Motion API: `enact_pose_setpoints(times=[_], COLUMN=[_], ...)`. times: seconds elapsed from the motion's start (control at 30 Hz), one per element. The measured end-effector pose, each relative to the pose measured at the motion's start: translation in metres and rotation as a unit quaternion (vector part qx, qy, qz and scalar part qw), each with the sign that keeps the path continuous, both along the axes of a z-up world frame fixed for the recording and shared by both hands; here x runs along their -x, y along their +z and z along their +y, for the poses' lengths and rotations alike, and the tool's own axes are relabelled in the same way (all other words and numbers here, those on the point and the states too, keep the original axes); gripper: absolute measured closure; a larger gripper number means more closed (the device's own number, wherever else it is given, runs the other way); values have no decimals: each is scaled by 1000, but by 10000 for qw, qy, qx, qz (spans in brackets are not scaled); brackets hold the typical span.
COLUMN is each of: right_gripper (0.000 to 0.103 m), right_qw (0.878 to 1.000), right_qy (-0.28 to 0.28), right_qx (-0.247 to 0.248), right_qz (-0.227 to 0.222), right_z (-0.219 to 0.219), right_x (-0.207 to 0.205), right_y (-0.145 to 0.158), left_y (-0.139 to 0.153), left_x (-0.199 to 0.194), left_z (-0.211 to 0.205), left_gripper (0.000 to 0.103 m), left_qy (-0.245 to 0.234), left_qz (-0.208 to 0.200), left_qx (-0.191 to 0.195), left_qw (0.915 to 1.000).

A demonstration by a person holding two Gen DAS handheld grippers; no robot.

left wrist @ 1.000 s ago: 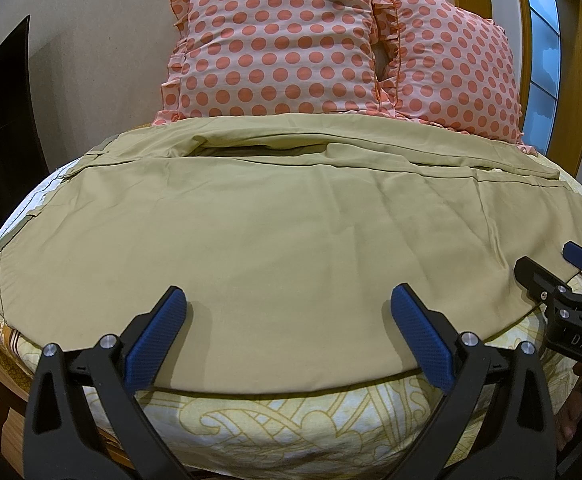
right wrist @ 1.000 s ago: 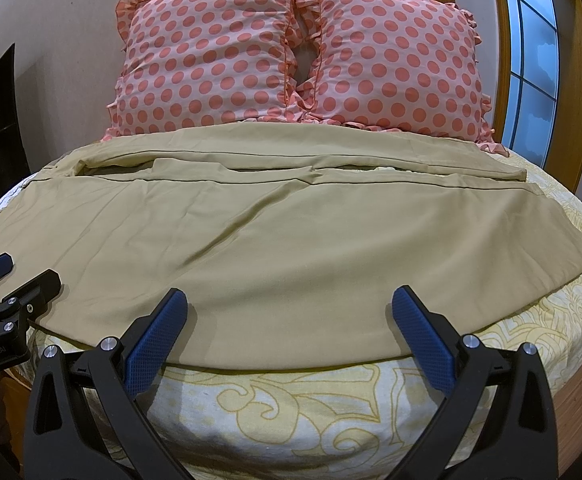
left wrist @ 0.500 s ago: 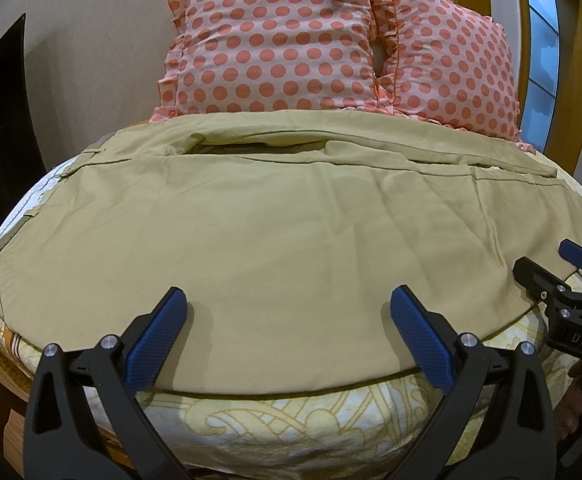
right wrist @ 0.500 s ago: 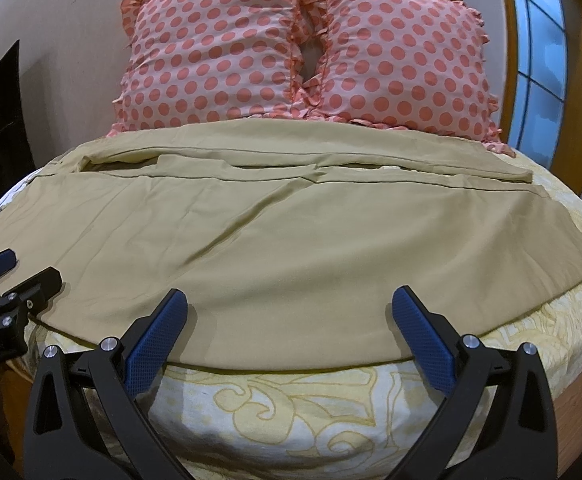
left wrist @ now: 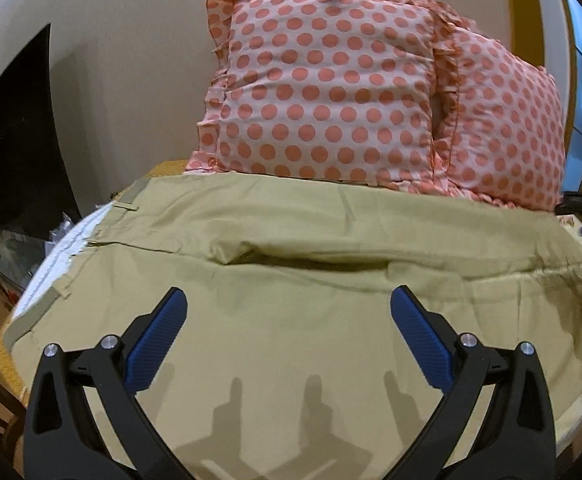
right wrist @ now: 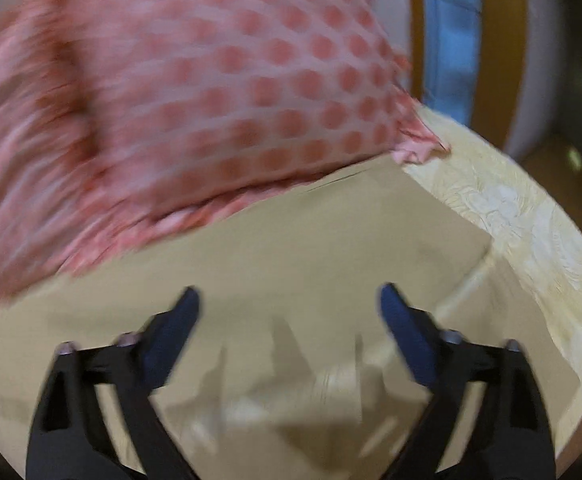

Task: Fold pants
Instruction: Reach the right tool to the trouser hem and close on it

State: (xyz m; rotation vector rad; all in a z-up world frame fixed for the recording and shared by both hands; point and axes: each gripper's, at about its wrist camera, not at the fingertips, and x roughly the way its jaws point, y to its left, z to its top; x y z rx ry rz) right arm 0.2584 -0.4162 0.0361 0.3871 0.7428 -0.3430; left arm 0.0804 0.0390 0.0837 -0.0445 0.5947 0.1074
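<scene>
Left wrist view: my left gripper point(left wrist: 289, 334) hangs low over the khaki pants point(left wrist: 291, 280), its blue pads point(left wrist: 157, 346) spread wide with nothing between them, casting shadows on the cloth below. The pants lie flat across the bed, waistband point(left wrist: 59, 296) at the left edge, where white lining shows; a raised fold point(left wrist: 291, 258) runs across the middle. Two polka-dot pillows point(left wrist: 323, 88) stand against the wall just behind the far edge. In the blurred right wrist view, my right gripper point(right wrist: 289, 314) is tilted down over the pants' right end point(right wrist: 311, 248), fingers apart and empty. The hem edge point(right wrist: 467, 280) lies beside bare patterned bedspread point(right wrist: 531, 220), which offers room to the right. I can read no writing.
</scene>
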Motion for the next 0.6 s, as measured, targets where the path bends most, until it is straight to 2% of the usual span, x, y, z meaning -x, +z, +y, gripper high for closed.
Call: enact_pose_setpoints(times=[0.07, 0.13, 0.3, 0.4, 0.47, 0.5, 0.53, 0.6], right_gripper=[27, 27, 27, 29, 50, 79, 88, 96], right_qw=[9983, 9947, 9855, 9841, 9893, 9911, 9920, 9933], right_qy=[-458, -860, -1434, -1470, -1246, -1179, -1165, -1072], right_qx=[-247, -296, -510, 197, 290, 281, 195, -423], right_qz=[246, 480, 751, 972, 696, 550, 444, 71], right_z=[-29, -48, -75, -73, -71, -72, -76, -94], right_x=[-45, -83, -127, -141, -135, -130, -123, -106], right_y=[-10, -22, -45, -51, -52, -53, -54, -57], left_y=[1, 0, -7, -16, -19, -20, -20, -20], left_x=[-9, -16, -35, -47, -48, -48, -48, -45], left_z=[0, -1, 4, 8, 9, 10, 11, 14], left_gripper=[2, 2, 2, 2, 2, 2, 2, 2], left_qy=[3, 25, 112, 103, 29, -42, -91, -214], left_qz=[28, 37, 158, 346, 379, 360, 323, 225], left_qx=[74, 70, 75, 165, 251, 324, 385, 582], left_qw=[10000, 10000, 9998, 9992, 9990, 9988, 9987, 9978])
